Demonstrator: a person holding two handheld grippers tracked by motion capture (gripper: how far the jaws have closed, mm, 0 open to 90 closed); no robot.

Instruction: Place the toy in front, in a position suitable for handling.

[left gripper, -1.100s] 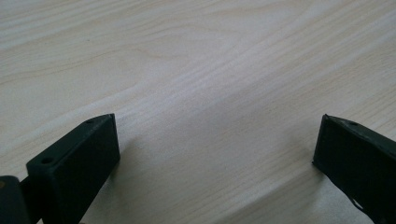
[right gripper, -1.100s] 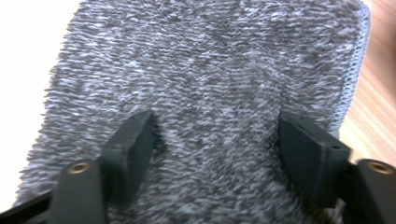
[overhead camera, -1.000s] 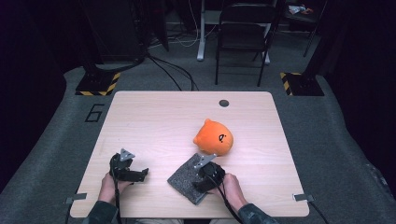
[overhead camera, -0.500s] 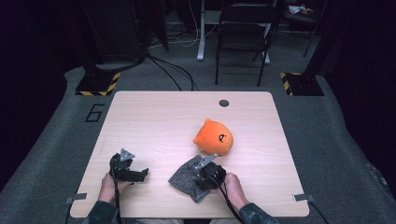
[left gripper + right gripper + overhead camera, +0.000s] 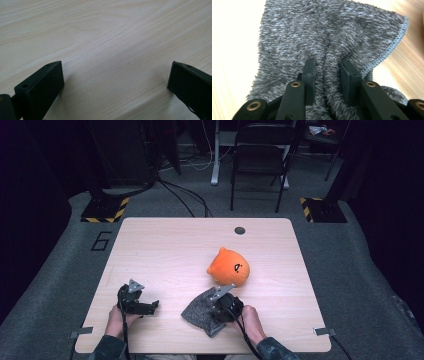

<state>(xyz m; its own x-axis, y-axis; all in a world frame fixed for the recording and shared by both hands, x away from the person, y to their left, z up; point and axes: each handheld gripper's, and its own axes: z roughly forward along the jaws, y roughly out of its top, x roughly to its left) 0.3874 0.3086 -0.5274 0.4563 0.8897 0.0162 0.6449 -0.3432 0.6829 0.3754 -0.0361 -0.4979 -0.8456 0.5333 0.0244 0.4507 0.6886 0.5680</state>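
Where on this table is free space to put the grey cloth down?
Free: the far-left part of the table, from the far edge down to the left tool, and the right strip beside the orange plush. Crowded: the near middle, where the right tool pinches the grey cloth just before the plush.

Grey cloth [image 5: 329, 42]: near end cut off by the bottom edge of the right gripper view; 1 fold hidden between the jaws.
Orange plush toy [image 5: 229, 267]: face markings too small to read.
Person: cut off past the forearms.
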